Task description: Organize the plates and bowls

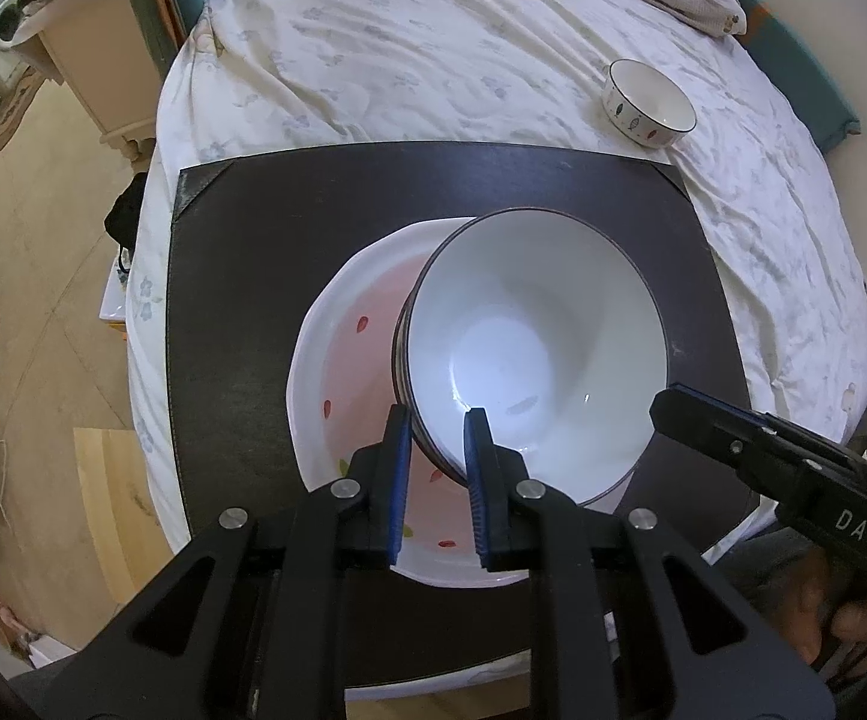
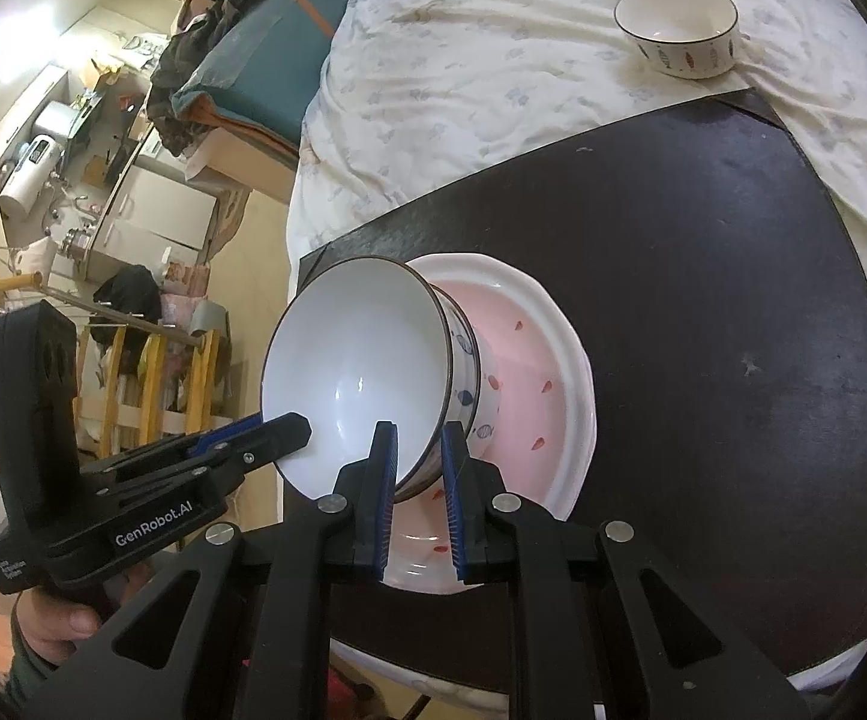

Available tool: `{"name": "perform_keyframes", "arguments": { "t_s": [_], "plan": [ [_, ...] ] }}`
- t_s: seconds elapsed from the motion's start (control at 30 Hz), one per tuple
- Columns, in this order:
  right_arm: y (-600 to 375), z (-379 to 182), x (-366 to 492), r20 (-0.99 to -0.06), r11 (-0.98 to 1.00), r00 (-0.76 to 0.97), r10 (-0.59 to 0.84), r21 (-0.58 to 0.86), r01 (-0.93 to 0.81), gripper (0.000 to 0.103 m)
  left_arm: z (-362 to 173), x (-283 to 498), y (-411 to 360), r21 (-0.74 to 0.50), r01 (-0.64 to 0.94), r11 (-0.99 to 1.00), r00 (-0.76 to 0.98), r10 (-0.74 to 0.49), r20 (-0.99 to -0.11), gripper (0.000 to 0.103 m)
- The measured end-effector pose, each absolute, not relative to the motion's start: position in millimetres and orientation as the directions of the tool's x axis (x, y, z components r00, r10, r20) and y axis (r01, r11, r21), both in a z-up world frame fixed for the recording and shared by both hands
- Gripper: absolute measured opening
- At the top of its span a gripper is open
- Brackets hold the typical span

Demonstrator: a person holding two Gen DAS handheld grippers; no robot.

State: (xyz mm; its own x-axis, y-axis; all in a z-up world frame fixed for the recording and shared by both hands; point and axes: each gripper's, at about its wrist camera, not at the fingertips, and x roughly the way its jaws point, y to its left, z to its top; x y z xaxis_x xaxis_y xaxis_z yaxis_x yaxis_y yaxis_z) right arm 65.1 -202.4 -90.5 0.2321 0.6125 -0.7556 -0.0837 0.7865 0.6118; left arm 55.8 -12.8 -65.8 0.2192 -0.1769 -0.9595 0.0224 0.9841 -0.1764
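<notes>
Left gripper [image 1: 438, 420] and right gripper [image 2: 420, 435] are both clamping opposite rims of the white bowl [image 1: 529, 348], jaws nearly closed, holding it tilted over the pink plate [image 1: 355, 372] on the dark board [image 1: 241, 276]. A small bowl [image 1: 649, 102] is sitting beyond on the bedsheet [image 1: 433, 48].

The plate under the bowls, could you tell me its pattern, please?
Plate: pink centre with small red marks, white rim; clearest in the right wrist view.

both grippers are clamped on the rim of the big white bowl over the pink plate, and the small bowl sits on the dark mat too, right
Not quite. The small bowl sits on the bedsheet, beyond the dark mat, as the left wrist view shows. Both the left gripper and right gripper do clamp the big white bowl over the pink plate.
</notes>
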Motion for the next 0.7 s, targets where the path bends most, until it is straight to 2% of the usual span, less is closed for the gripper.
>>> {"name": "perform_keyframes", "arguments": {
  "t_s": [0.2, 0.23, 0.3, 0.4, 0.47, 0.7],
  "plan": [
    [-203, -91, 64, -0.757, 0.786, 0.227, 0.613, 0.613, -0.079, 0.018, -61, 54, -13, -0.161, 0.024, 0.987, 0.234, -0.162, -0.959, 0.018],
    [-204, -92, 64, -0.757, 0.785, 0.224, 0.614, 0.614, -0.078, 0.02, -59, 53, -14, -0.145, 0.029, 0.989, 0.24, -0.148, -0.959, 0.022],
    [-204, -93, 63, -0.765, 0.794, 0.228, 0.602, 0.603, -0.076, 0.02, -55, 51, -15, -0.113, 0.035, 0.993, 0.266, -0.118, -0.957, 0.051],
    [-206, -94, 63, -0.77, 0.801, 0.238, 0.591, 0.594, -0.067, 0.02, -46, 49, -13, -0.07, 0.043, 0.997, 0.329, -0.081, -0.941, 0.064],
    [-207, -94, 62, -0.768, 0.8, 0.243, 0.593, 0.597, -0.062, 0.02, -44, 50, -10, -0.061, 0.036, 0.997, 0.341, -0.07, -0.937, 0.067],
    [-215, -89, 59, -0.777, 0.816, 0.273, 0.568, 0.574, -0.063, 0.021, -36, 53, 3, -0.046, -0.028, 0.999, 0.4, -0.031, -0.916, 0.067]
  ]
}}
